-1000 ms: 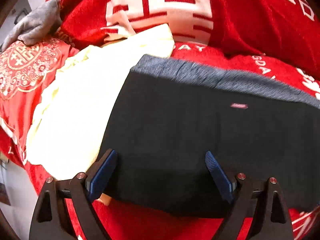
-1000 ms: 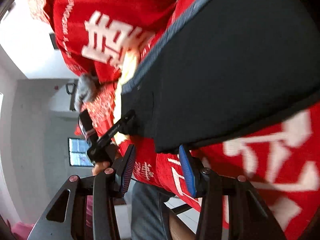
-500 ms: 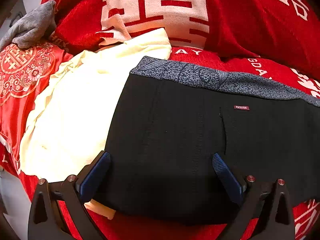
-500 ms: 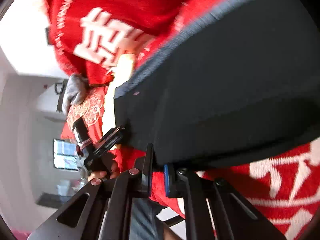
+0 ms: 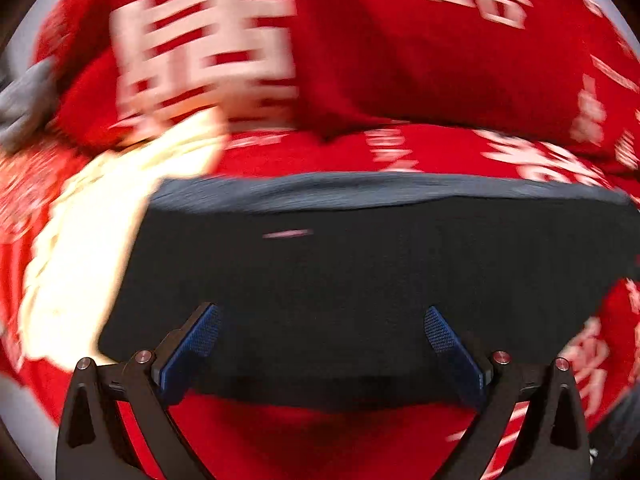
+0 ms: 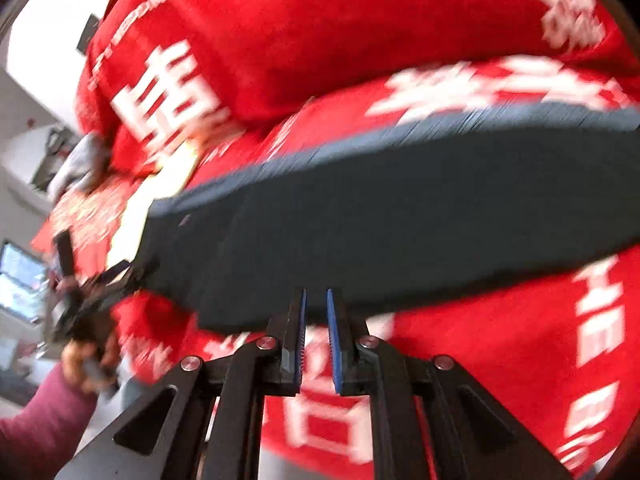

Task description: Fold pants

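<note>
Pants (image 5: 360, 280): black, folded into a broad flat slab on the red bedspread (image 5: 320, 440), grey patterned waistband (image 5: 360, 190) along the far edge
Left gripper (image 5: 320, 332): blue pads spread wide, hanging right over the near edge of the pants, nothing pinched between them
Right gripper (image 6: 316, 320): blue pads nearly together, only a thin gap showing, at the near edge of the pants; whether cloth sat in that gap, I couldn't tell
Cream garment (image 5: 88, 264): lay left of the pants, its edge tucked under them
Red pillows (image 5: 400, 48): piled behind, big white characters
Picture: both views badly smeared
</note>
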Tool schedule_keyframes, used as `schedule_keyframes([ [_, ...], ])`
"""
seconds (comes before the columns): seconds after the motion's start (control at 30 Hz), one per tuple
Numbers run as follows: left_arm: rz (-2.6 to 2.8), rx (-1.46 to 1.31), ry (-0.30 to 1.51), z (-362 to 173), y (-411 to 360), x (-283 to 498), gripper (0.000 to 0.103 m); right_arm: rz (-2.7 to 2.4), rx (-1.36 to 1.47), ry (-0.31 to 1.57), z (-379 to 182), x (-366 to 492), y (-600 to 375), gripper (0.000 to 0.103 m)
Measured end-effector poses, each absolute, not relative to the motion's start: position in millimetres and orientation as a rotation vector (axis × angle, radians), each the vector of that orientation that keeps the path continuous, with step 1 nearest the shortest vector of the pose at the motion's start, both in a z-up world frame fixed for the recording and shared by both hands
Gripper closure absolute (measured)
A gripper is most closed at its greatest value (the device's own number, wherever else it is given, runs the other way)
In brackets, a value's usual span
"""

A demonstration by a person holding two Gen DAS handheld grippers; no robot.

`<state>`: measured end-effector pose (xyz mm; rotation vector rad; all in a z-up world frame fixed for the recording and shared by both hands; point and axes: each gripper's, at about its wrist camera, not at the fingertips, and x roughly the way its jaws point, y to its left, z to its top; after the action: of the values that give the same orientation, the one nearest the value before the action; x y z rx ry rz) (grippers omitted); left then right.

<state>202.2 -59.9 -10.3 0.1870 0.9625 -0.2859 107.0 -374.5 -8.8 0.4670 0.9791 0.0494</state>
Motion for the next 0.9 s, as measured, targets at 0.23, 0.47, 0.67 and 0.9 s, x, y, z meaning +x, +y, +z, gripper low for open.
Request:
schedule_keyframes([
  [0.23,-0.398,0.216,1.067,-53.0,-131.2,192.1,0.001,0.06,0.752,1.001,-35.8,94.8,-413.4,0.076],
  [0.47,-0.405,0.119,1.104,-62.4,-125.7,185.6,0.001,0.057,1.043,0.944,-76.3,83.1,-441.5,0.073],
  [0.67,-0.402,0.117,1.093,-64.8,-125.9,183.3,0.001,0.014,1.09,0.933,-90.9,78.5,-447.4,0.095],
  [0.9,-0.395,0.094,1.09,-48.6,-122.1,185.1,0.001,0.044,0.896,0.957,-61.0,55.8,-447.6,0.09],
])
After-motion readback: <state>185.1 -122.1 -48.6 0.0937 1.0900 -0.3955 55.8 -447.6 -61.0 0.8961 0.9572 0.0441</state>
